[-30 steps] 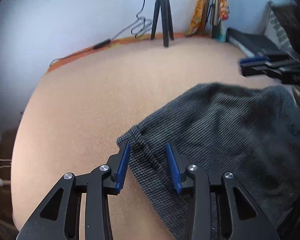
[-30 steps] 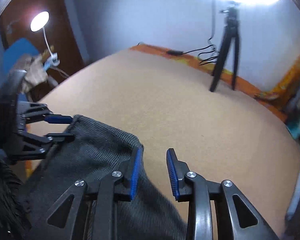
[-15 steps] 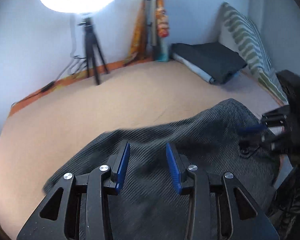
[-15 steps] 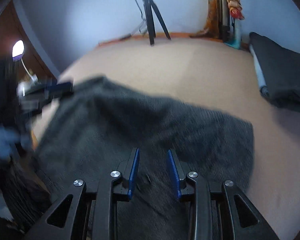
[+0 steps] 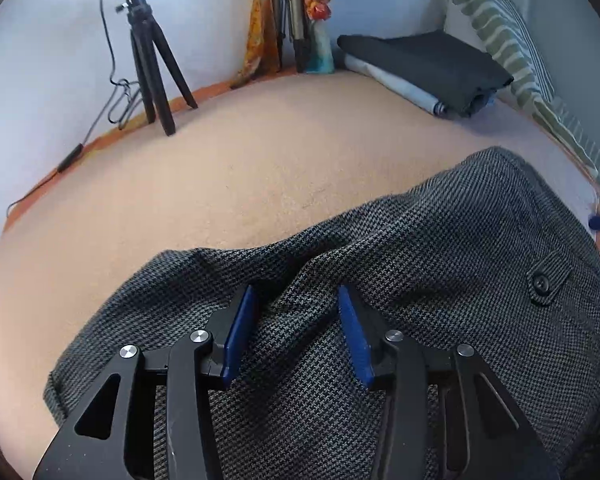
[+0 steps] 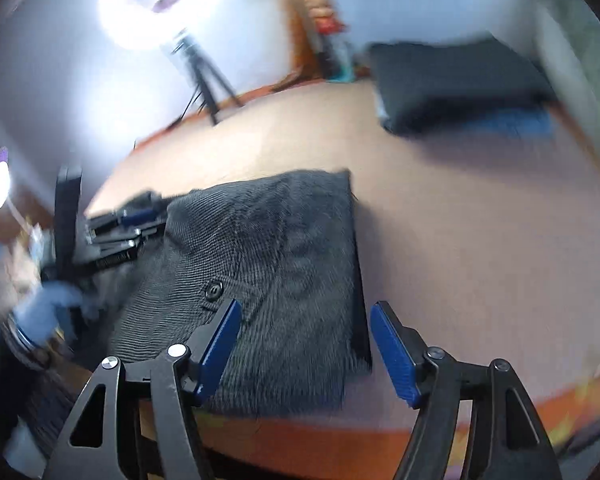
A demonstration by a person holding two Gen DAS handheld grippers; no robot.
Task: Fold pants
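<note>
Pants, grey houndstooth, lie folded on the tan surface, their near edge cut off by my left view. My left gripper sits above the cloth, jaws parted, gripping nothing. My right gripper is spread wide over the fold's edge; its view is motion-blurred, so background detail is unreadable.

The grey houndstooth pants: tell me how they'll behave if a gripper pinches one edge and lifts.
The pants will likely sag rather than hold shape: ridges already bunch up near the left gripper. The thick-looking weave suggests some weight. Layers may slide apart; a dark under-layer shows at the edge in the right wrist view.
</note>
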